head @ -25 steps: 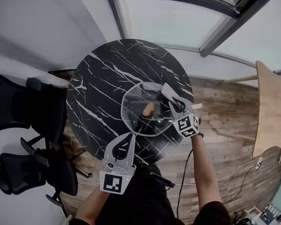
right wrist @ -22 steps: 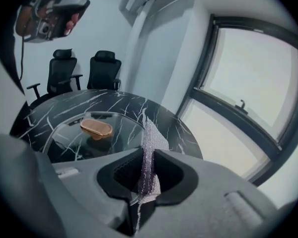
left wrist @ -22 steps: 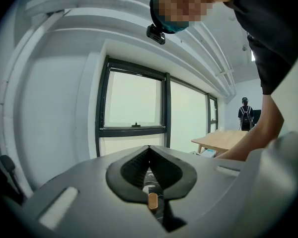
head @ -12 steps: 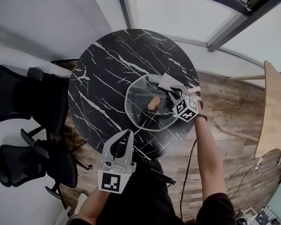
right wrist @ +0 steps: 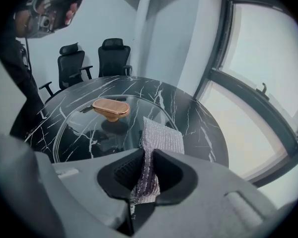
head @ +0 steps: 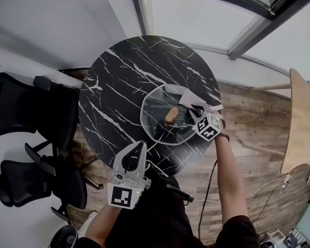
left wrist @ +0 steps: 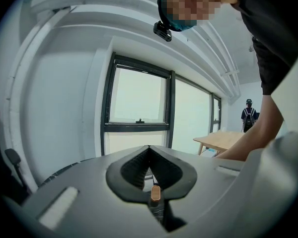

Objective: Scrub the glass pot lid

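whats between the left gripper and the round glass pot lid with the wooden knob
Nothing. In the head view only a bare strip of the round black marble table separates the left gripper from the round glass pot lid.

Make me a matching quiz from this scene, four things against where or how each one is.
1 glass pot lid
2 scouring cloth
3 left gripper
4 black chairs

A clamped in the right gripper
B flat on the marble table
C shut, empty
D beside the table

Pairs: 1-B, 2-A, 3-C, 4-D
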The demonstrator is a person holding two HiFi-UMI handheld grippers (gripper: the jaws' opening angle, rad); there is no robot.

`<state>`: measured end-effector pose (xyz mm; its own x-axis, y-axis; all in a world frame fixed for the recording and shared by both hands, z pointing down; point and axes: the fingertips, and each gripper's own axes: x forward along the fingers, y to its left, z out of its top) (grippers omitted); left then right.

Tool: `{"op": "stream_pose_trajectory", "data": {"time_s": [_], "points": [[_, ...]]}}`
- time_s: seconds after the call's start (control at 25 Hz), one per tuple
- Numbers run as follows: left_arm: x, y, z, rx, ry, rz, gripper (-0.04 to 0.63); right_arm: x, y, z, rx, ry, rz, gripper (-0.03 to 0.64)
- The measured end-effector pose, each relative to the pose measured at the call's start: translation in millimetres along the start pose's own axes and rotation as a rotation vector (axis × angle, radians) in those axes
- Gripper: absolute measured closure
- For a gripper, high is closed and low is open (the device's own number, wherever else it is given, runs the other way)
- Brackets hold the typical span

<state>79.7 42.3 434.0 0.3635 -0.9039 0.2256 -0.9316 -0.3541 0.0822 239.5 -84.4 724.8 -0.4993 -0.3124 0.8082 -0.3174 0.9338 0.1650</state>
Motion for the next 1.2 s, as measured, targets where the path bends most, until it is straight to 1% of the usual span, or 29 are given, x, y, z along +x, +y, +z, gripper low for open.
{"op": "stream_pose_trajectory", "data": {"time_s": [0.28,0.36,0.52,0.72,1.0,1.2], "points": [[-10,2,2,-0.01,0.013,-0.007,0.592,-12,30,-3,0.053,0.017,-0.018,0.552],[-14,3,6,-0.016,0.005,-0.01,0.592,-14,39,-4,0.08,0.021,-0.028,0.552],[-22,4,14,-0.005,-0.014,-0.022,0.592,-19,57,-8,0.13,0.031,-0.041,0.552],[-33,4,16,-0.012,-0.023,-0.025,0.592,-23,80,-11,0.172,0.061,-0.05,0.554],[-48,1,24,-0.002,-0.044,-0.032,0.592,-25,103,-3,0.231,0.083,-0.065,0.553],[-54,4,21,0.008,-0.045,-0.022,0.592,-21,116,6,0.277,0.064,-0.058,0.553]]}}
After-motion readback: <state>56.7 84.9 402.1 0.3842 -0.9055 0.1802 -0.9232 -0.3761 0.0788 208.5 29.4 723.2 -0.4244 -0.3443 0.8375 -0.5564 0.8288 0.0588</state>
